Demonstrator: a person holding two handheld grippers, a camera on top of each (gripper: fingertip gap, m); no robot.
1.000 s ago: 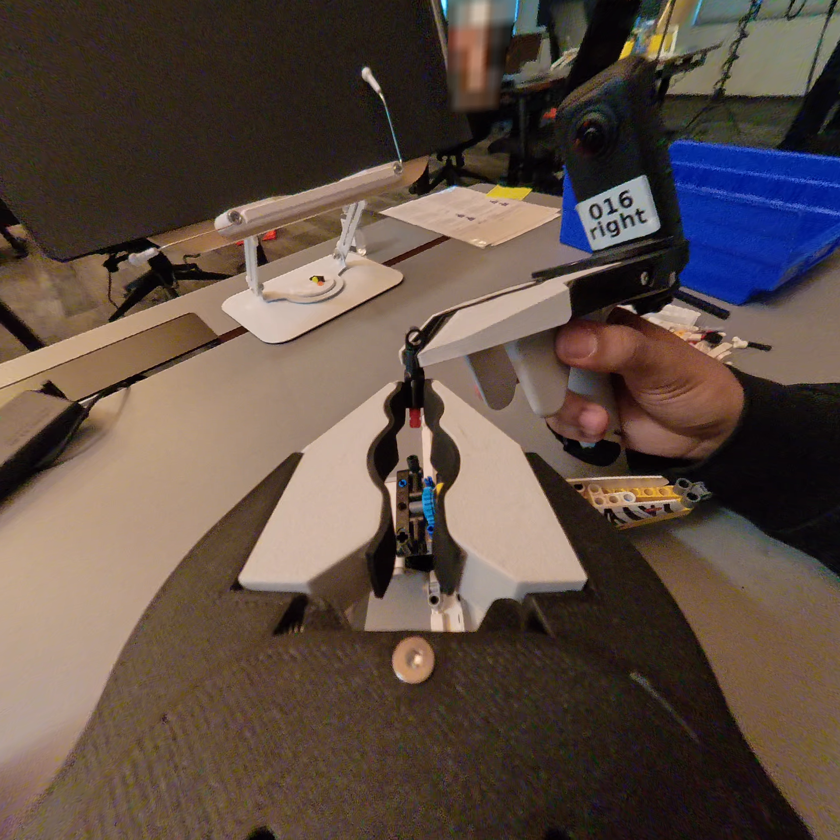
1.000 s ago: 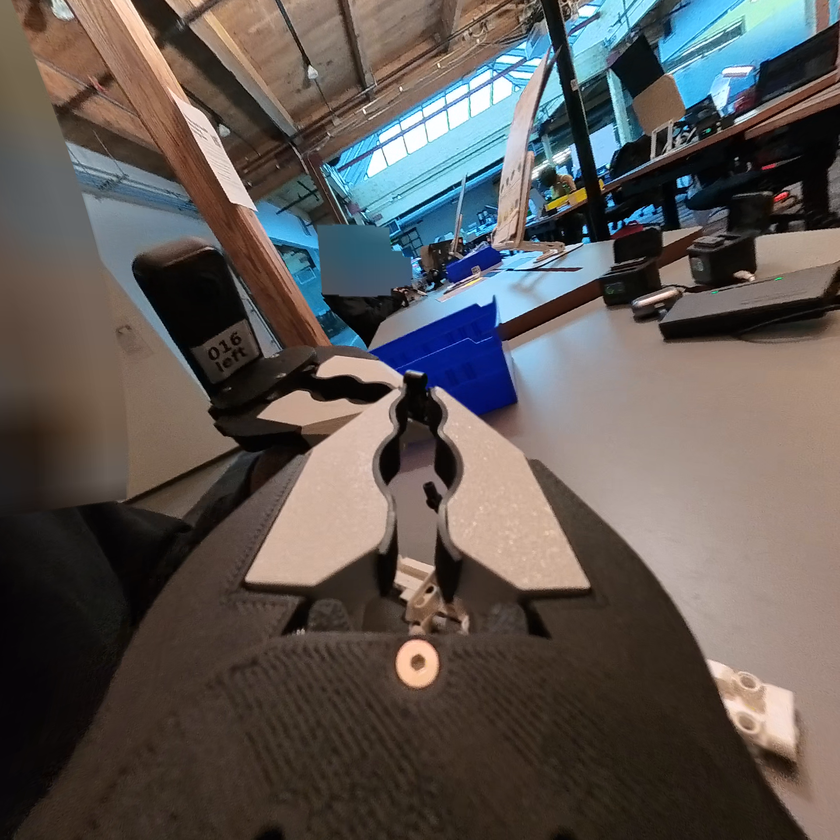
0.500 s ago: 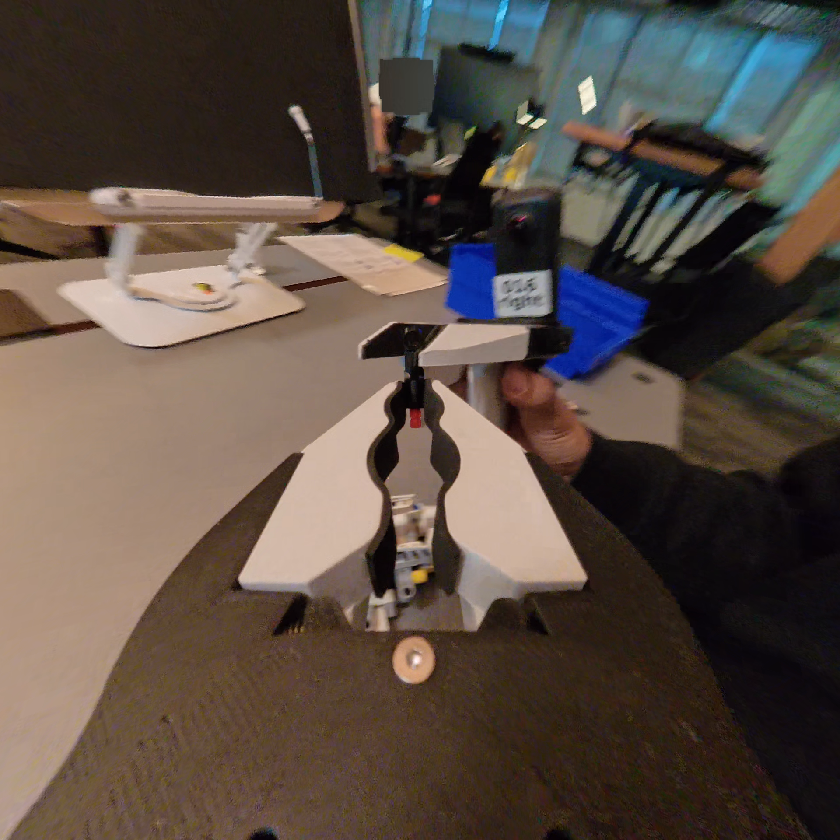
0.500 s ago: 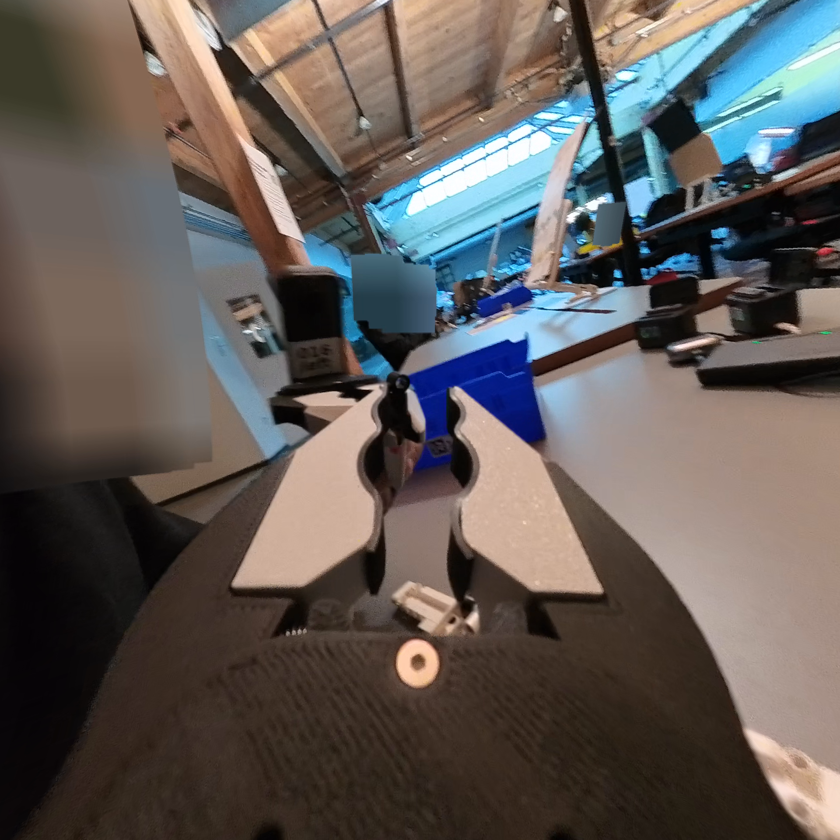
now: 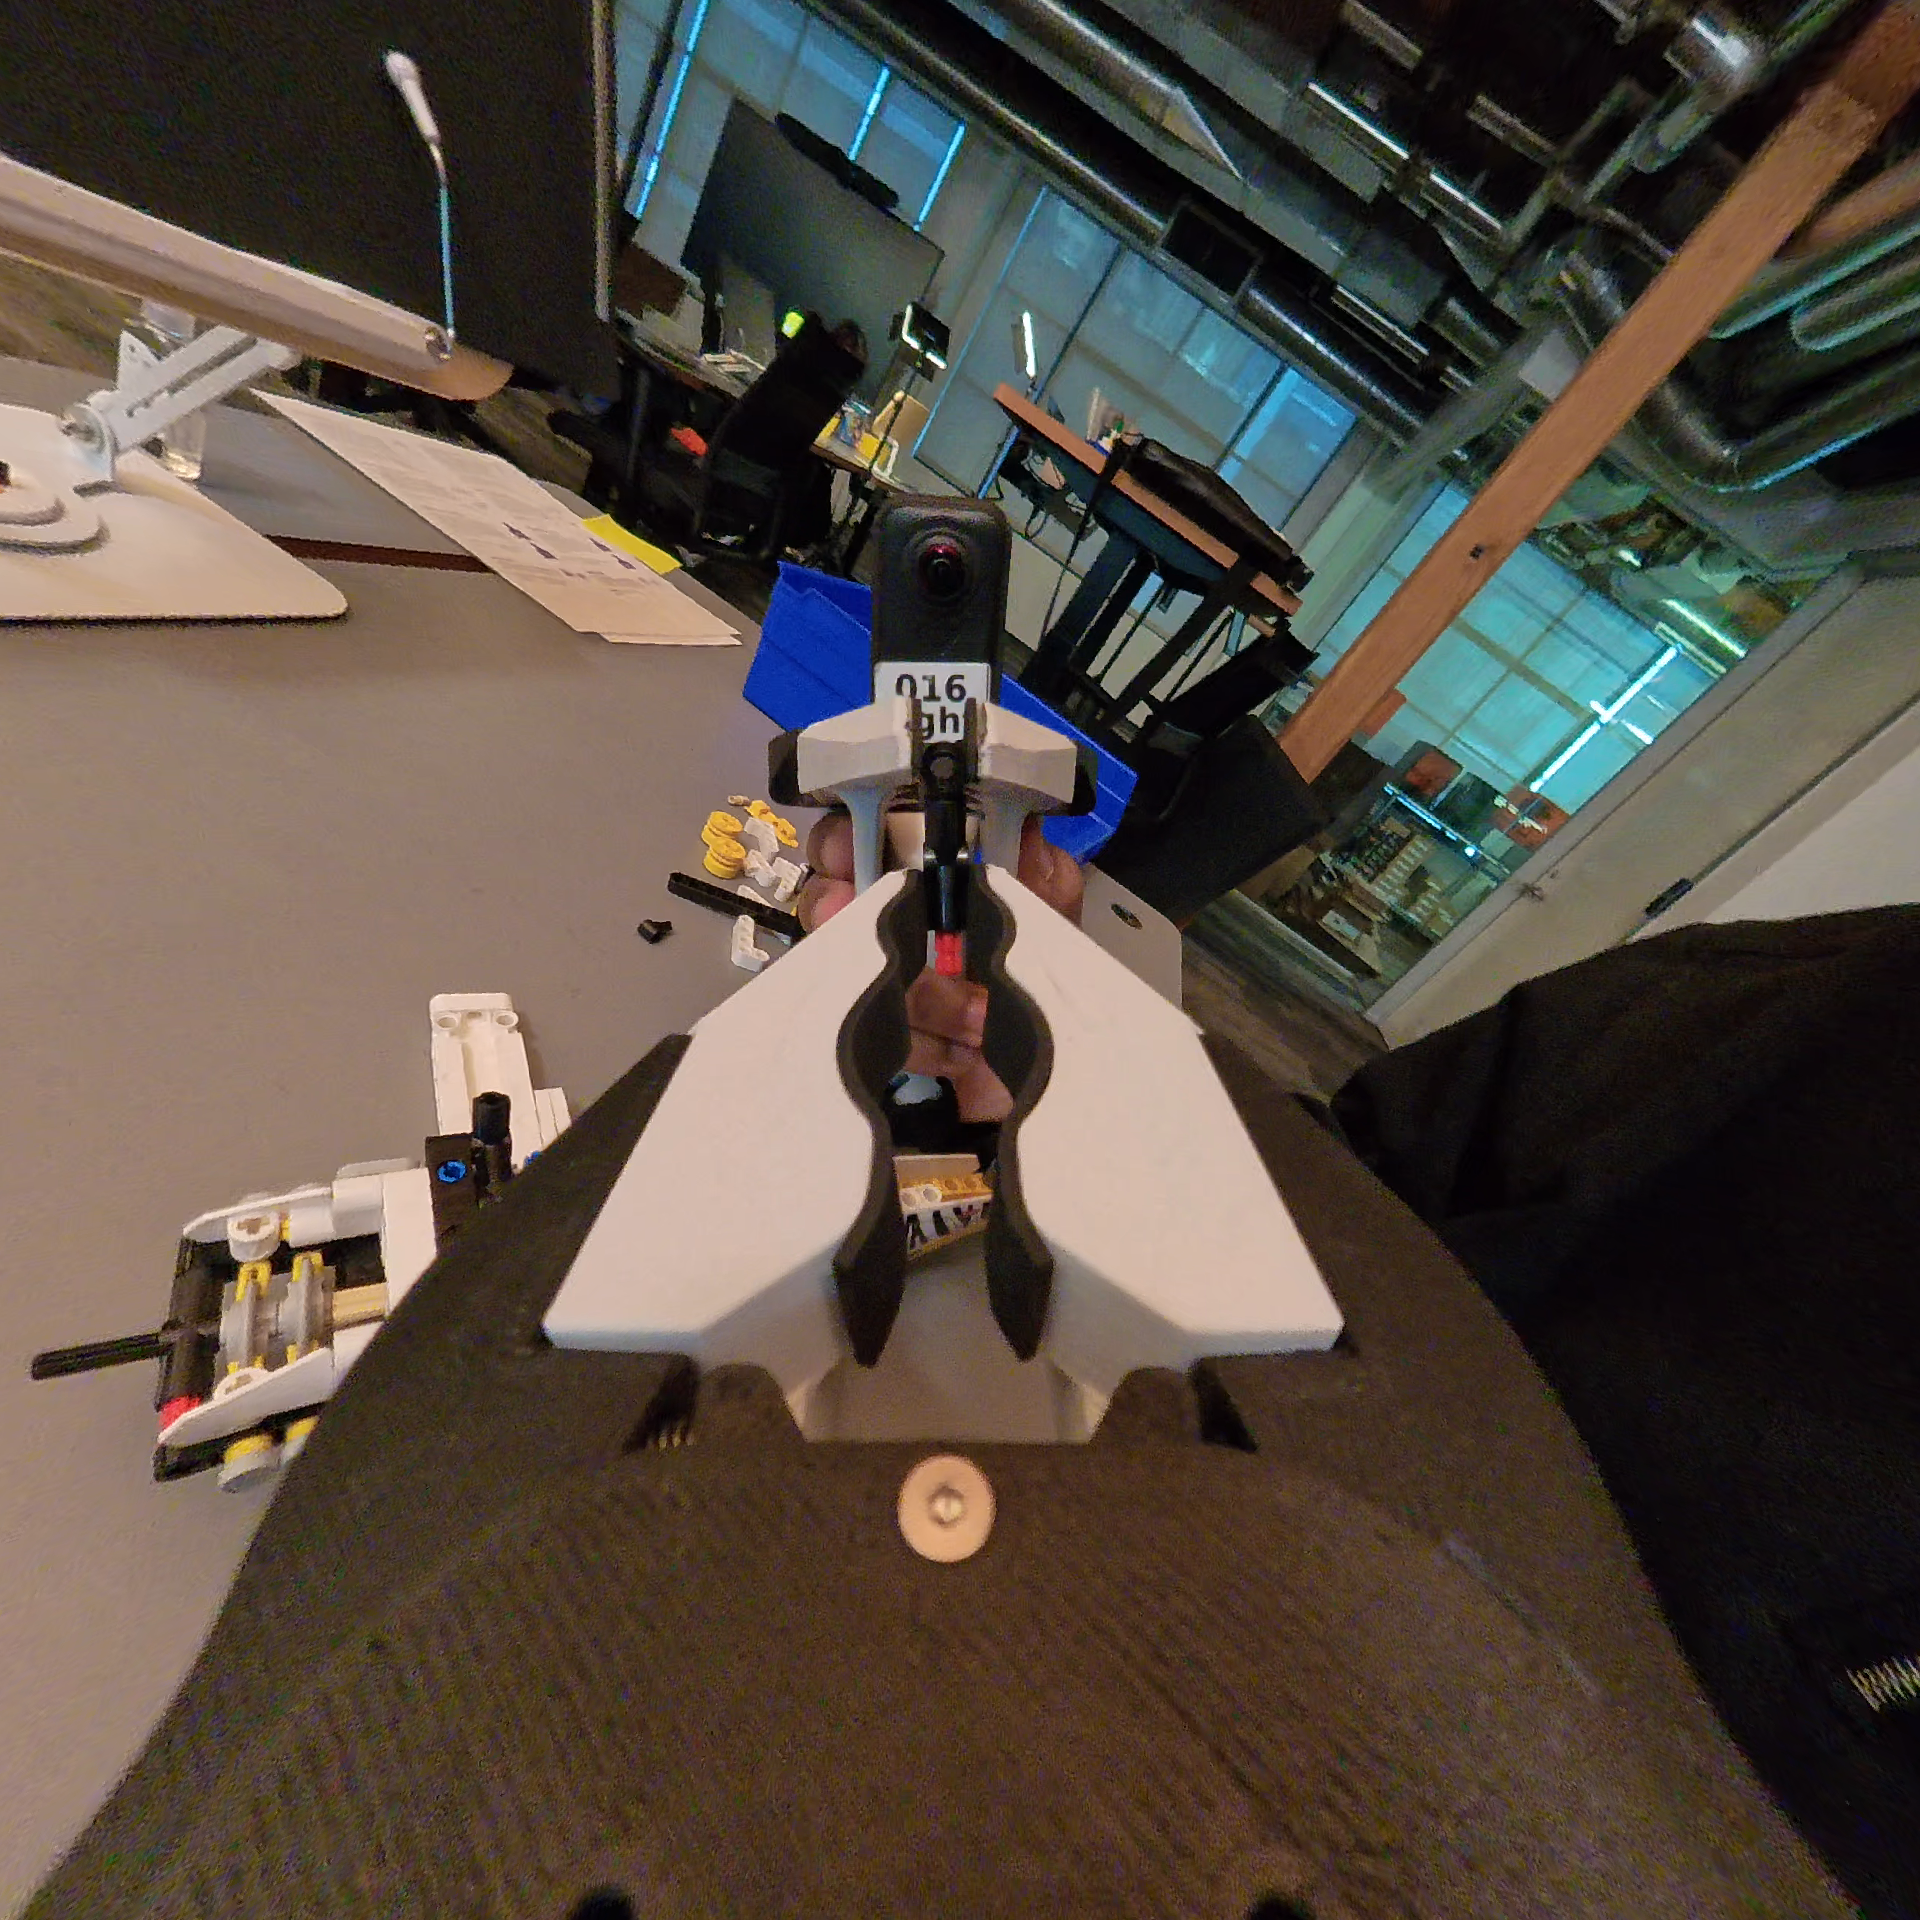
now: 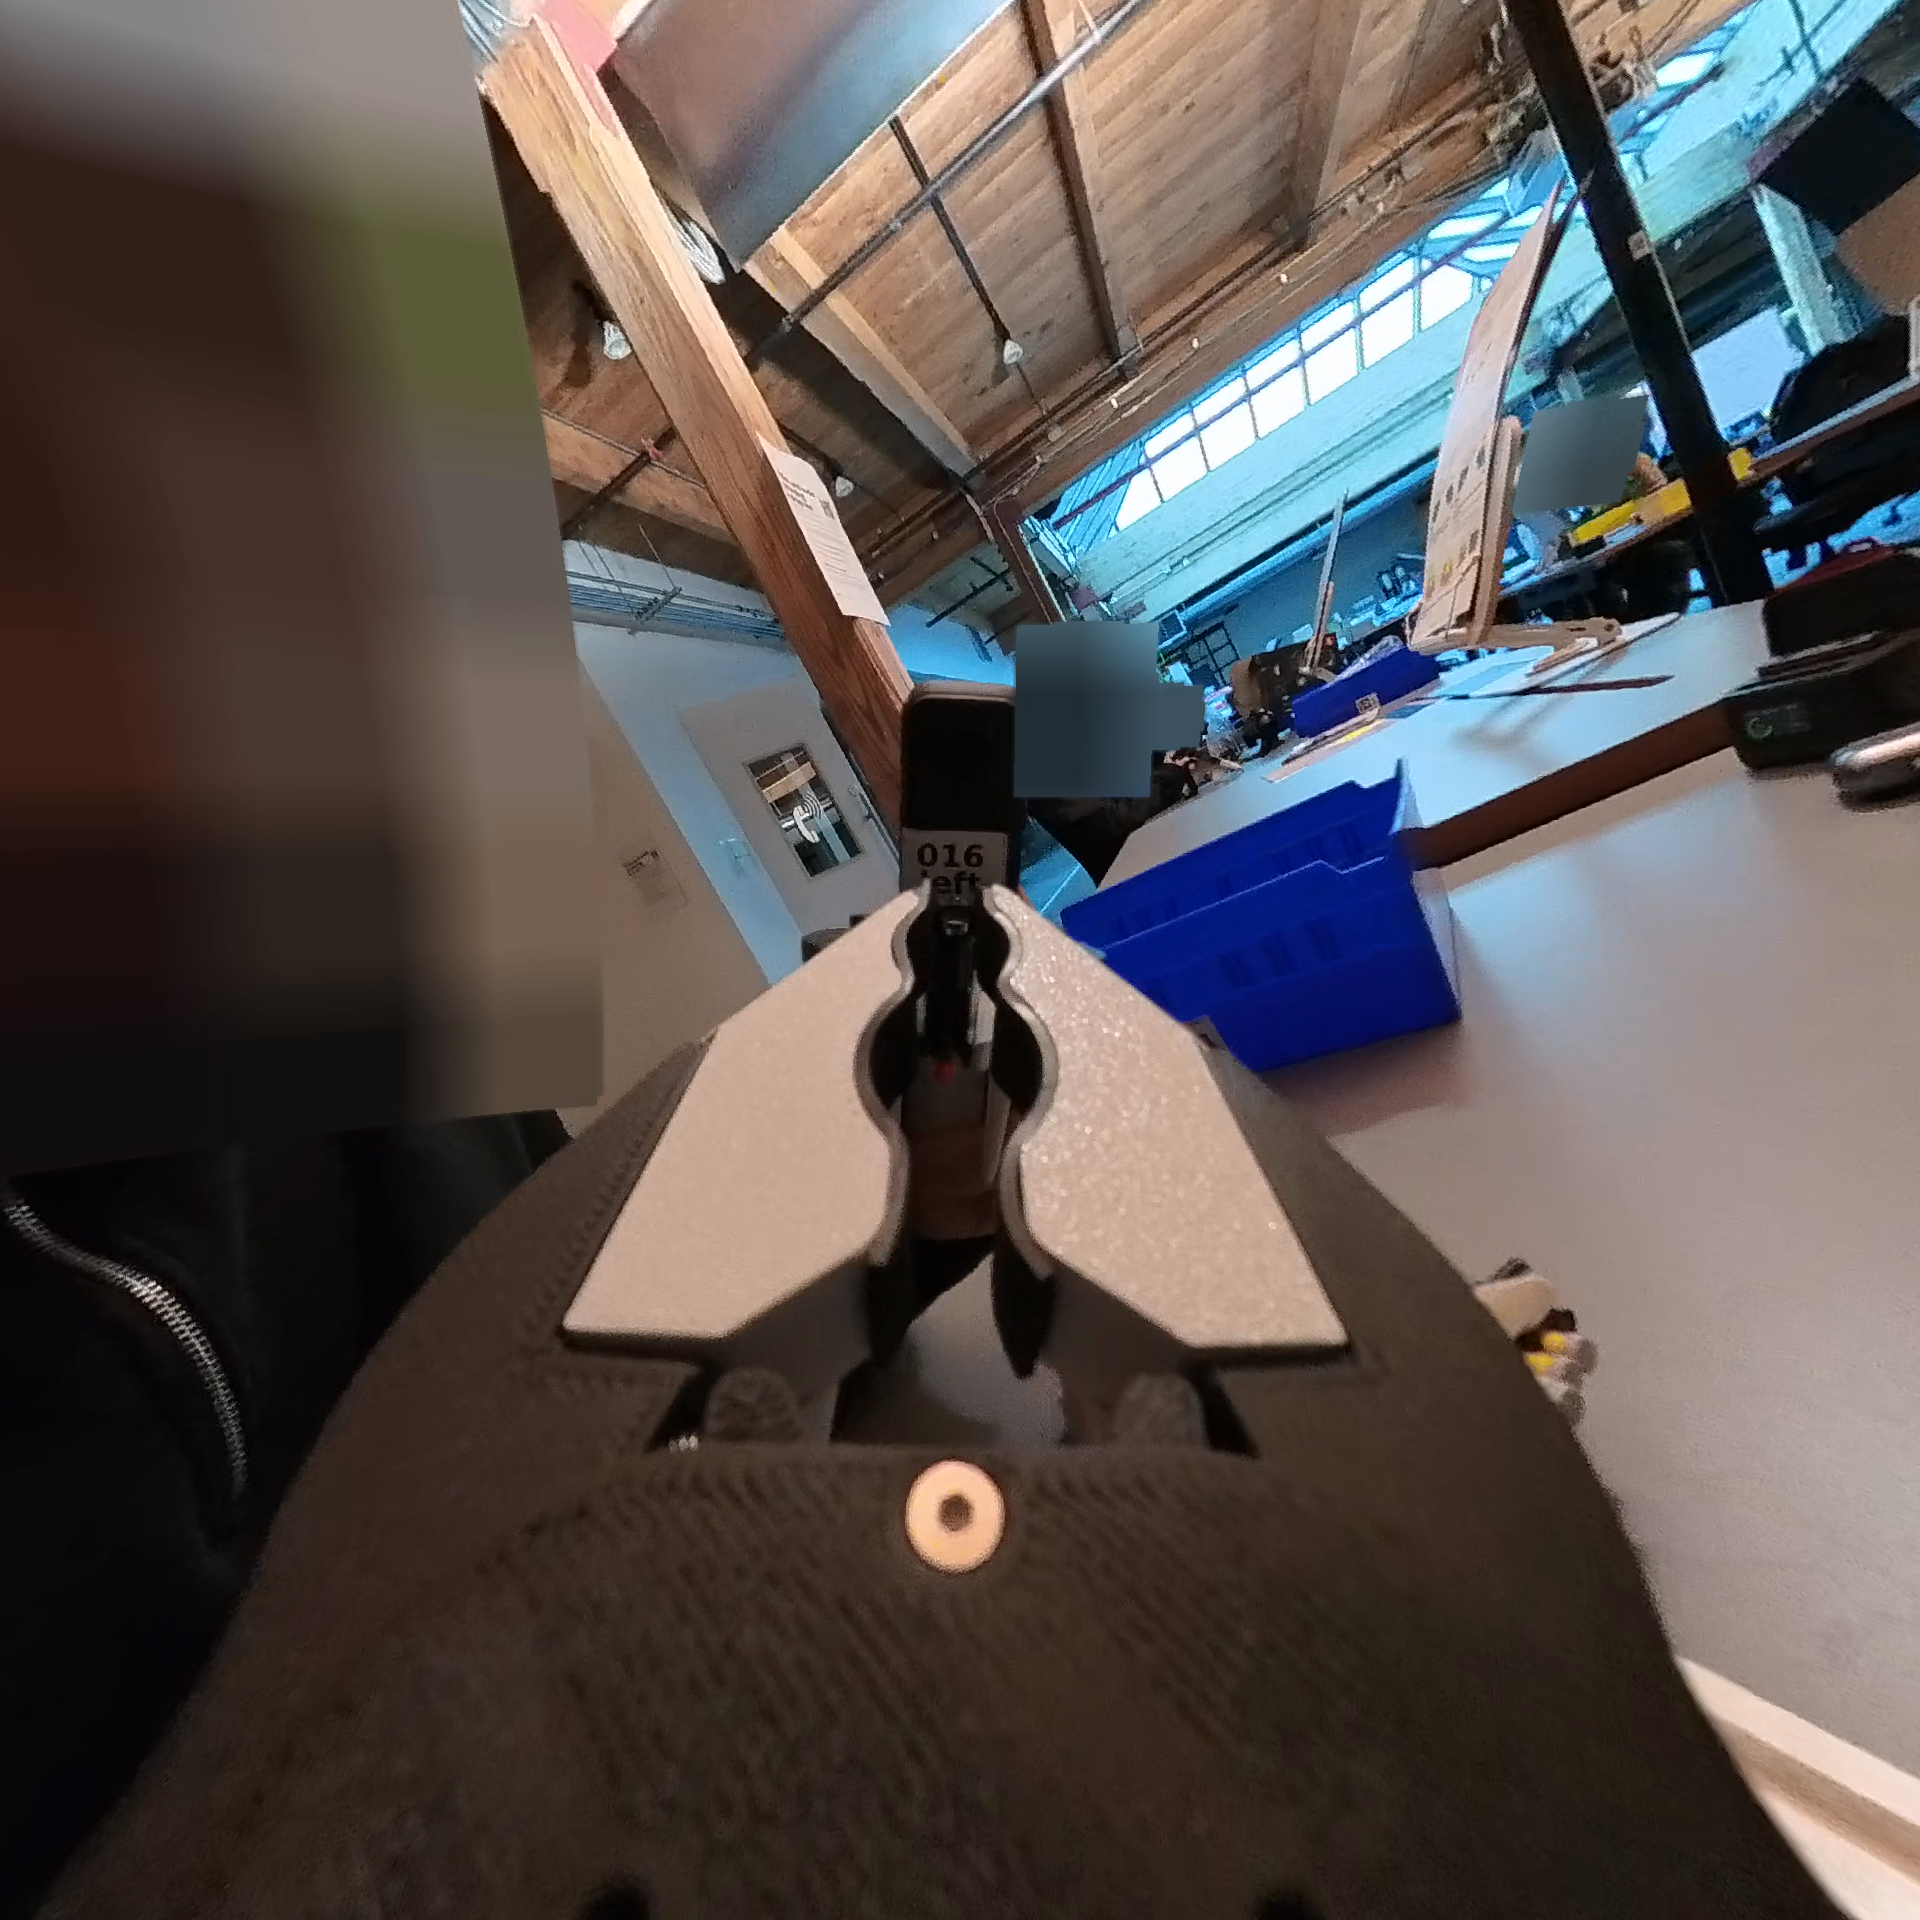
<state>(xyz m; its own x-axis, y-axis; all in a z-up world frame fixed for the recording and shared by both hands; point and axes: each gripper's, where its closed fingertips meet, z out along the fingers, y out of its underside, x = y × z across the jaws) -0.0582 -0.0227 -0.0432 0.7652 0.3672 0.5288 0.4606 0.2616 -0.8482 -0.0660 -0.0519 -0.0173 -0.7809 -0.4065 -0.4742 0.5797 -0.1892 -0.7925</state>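
You are holding both claws nose to nose in the air over the grey table (image 5: 208,790), well above the half-built toy car (image 5: 281,1299) and the loose yellow and white parts (image 5: 743,847) scattered near the blue bin (image 6: 1299,935).

1 thin black rod with a red end (image 5: 943,904) bridges the 2 claws. Your left claw (image 5: 943,894) is all but closed on the red end, and your right claw (image 5: 943,769) is nearly closed on the far end.

The risk, as I judge it: twist or pull either claw off the shared line and the rod could bend, snap or pop free, dropping among the loose parts or off the table edge.
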